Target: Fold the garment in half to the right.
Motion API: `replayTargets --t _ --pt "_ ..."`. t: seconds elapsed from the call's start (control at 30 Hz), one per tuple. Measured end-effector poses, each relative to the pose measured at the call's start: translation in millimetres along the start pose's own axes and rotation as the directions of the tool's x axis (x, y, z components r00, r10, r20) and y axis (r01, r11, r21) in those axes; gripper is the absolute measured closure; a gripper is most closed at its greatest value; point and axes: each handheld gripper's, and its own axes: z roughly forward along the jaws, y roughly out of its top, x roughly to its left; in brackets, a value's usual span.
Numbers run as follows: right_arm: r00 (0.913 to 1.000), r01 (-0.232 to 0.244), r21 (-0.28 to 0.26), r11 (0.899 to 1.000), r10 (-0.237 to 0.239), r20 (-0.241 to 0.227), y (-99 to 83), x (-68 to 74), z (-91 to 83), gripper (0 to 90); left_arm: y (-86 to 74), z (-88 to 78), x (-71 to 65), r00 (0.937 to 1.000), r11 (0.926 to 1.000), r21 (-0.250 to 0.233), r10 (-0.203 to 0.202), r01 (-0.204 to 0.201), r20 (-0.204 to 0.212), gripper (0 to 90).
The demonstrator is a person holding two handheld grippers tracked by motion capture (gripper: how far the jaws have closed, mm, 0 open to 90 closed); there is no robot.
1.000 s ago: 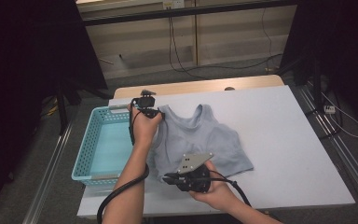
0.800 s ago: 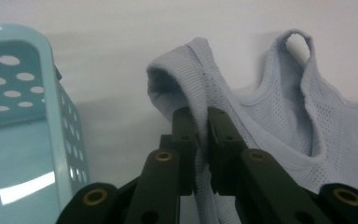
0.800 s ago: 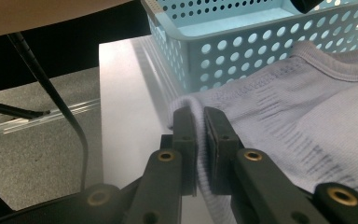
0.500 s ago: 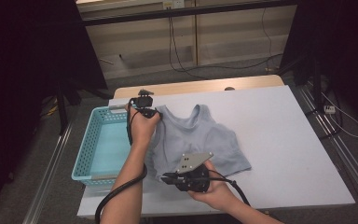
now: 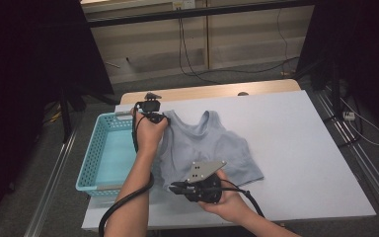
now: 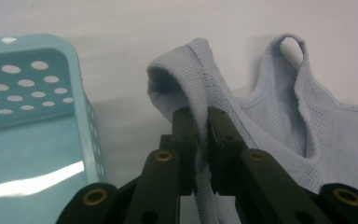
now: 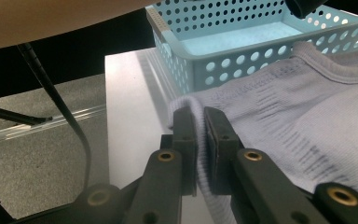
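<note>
Left gripper (image 6: 200, 126): I had its jaws pinched on a shoulder strap of the grey tank top (image 5: 212, 148), at the far end of the garment beside the basket (image 5: 109, 158).
Right gripper (image 7: 199, 126): I had its jaws clamped on the ribbed hem corner of the tank top, at the near end, just beside the basket's near corner.
Tank top, place: it lay on the white table (image 5: 301, 148), left of centre, with its left edge next to the blue perforated basket.
Hidden: in the high view my left hand (image 5: 150, 132) covered the pinched strap, and my right hand (image 5: 227, 200) with the grey plate (image 5: 205, 172) covered the held hem corner.
Cut off: each gripper view showed only the part of the garment near its jaws; the basket was cropped in both.
Hard to make out: I could not tell whether one layer or both sat between the jaws.
Long axis: it ran from the near edge of the table toward the far edge.
Pointing: straps lay toward the far side, hem toward me.
</note>
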Motion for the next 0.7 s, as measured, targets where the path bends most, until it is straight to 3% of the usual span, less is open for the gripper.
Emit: replayTargets --t 0.2,0.7 --pt "1.0 0.001 -0.005 1.0 -0.001 -0.004 0.8 0.2 0.1 84.6 -0.5 -1.6 3.1 0.9998 0.9998 0.001 -0.019 0.019 0.005 82.6" --pt "0.9999 0.009 -0.008 1.0 -0.009 -0.007 2.0 2.7 1.4 84.6 -1.7 -5.2 5.3 0.9997 0.9998 0.004 -0.021 0.021 -0.011 82.5"
